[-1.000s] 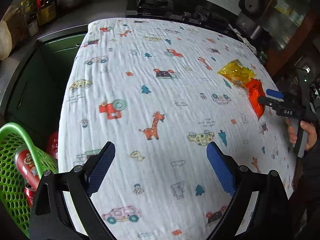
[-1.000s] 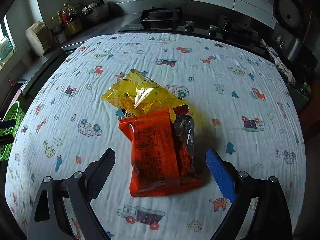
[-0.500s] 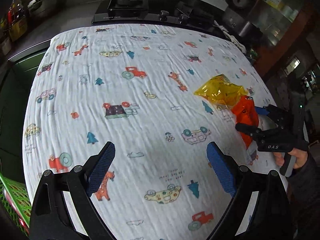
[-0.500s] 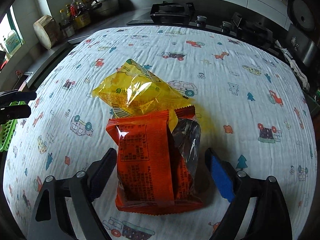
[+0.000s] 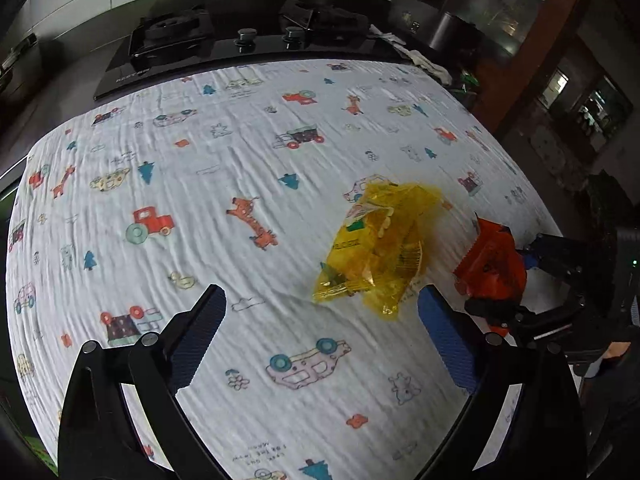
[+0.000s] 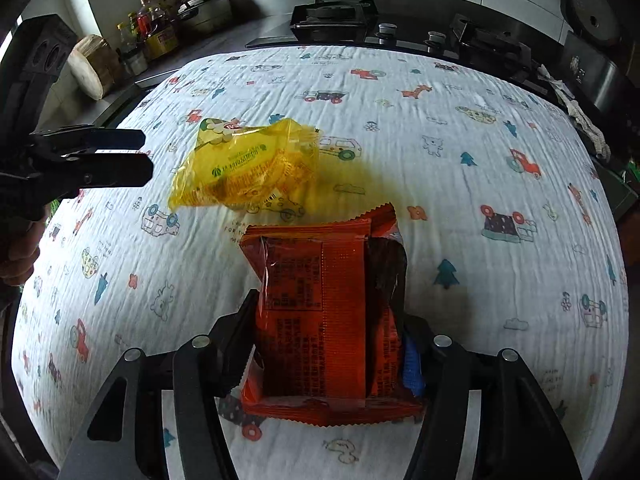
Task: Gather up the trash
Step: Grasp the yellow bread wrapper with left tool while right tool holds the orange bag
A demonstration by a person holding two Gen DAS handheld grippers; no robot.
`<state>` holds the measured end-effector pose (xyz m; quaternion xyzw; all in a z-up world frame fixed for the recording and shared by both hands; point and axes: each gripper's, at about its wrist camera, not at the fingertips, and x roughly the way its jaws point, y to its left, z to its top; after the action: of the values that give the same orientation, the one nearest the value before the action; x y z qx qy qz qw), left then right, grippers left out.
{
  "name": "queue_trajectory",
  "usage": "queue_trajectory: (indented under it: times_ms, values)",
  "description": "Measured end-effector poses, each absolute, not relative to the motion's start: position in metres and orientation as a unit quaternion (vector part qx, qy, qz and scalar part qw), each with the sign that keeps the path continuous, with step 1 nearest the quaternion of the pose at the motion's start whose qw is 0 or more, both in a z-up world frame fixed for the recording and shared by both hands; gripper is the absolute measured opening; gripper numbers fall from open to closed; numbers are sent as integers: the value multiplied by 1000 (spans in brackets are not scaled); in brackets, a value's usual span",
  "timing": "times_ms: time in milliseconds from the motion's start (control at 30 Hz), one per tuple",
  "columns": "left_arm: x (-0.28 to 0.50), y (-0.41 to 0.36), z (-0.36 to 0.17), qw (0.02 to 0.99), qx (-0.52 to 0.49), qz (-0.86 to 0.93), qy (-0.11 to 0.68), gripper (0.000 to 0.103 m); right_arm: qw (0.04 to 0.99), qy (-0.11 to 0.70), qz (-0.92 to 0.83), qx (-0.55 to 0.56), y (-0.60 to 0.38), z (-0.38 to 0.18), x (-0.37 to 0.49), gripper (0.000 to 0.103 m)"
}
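Observation:
An orange snack wrapper (image 6: 326, 312) is clamped between the fingers of my right gripper (image 6: 330, 344), just above the patterned tablecloth (image 6: 460, 208). It also shows in the left wrist view (image 5: 494, 266), held by the right gripper (image 5: 516, 284). A crumpled yellow wrapper (image 6: 246, 166) lies on the cloth just beyond the orange one. In the left wrist view the yellow wrapper (image 5: 378, 254) lies ahead of my left gripper (image 5: 320, 330), toward its right finger. The left gripper is open and empty; it also shows in the right wrist view (image 6: 138, 156).
A black gas stove (image 5: 224, 38) and counter run along the table's far edge. Bottles, a pot and a wooden block (image 6: 94, 66) stand at the far left. A rice cooker (image 6: 596, 4) and cloth rags (image 6: 580, 112) are at the right.
My right gripper has closed on the orange wrapper and lifted it slightly off the yellow one. My left gripper has swung right, toward the yellow wrapper; the green basket left its view.

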<state>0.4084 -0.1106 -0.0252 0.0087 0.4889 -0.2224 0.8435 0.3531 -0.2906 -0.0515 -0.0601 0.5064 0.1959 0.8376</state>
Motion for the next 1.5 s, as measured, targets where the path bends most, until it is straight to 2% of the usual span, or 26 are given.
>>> queue_trajectory:
  times_ms: [633,867,1067,1300,1500]
  values:
    - [452,-177,-50,825,98,-239,503,97,832,521,185,-35,-326,-53,343,59]
    - [449,-183,-48,819,94,-256,505,97,832,522,186,-35,-326,-54,343,59]
    - [452,-181,-49,807,48,-270,524,97,833,520,185,-36,-328,-53,343,59]
    - [453,-189,-53,805,56,-262,530,97,832,521,187,-34,-328,-54,342,59]
    - [457,-189,-62,800,44,-252,542,93,832,521,187,-34,-327,-55,341,59]
